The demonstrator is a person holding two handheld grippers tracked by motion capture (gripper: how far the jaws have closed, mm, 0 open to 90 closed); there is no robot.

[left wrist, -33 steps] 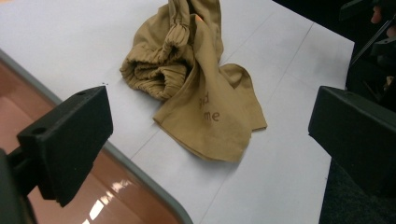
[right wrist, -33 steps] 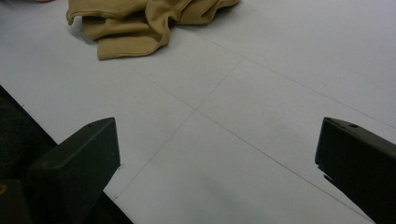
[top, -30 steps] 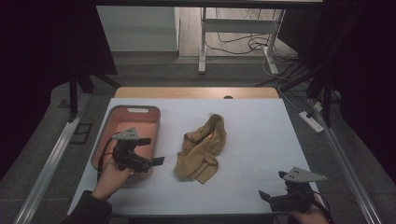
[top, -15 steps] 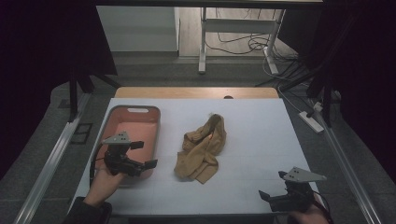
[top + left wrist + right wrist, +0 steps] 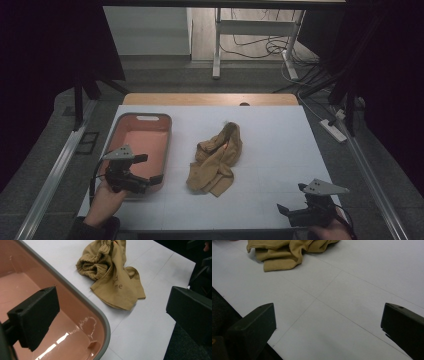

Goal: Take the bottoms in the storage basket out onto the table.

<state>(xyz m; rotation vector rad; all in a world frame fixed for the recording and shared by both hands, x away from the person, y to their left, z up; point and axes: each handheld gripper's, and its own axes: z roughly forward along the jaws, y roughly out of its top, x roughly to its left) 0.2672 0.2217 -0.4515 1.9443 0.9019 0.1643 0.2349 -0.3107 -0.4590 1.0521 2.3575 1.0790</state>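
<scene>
**Left gripper pulls back toward the person**

The left gripper now sits lower and nearer the table's near edge than a second ago, over the near end of the pink tray. The mustard cloth lies farther ahead of its open jaws.

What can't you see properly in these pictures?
- Words on the cloth: left gripper view, folds cover all but a few letters.
- Underside of the cloth: high view, its own folds hide it.
- Near corner of the bin: high view, the left gripper covers it.
- Far part of the cloth: right gripper view, cut off by the top edge.
</scene>
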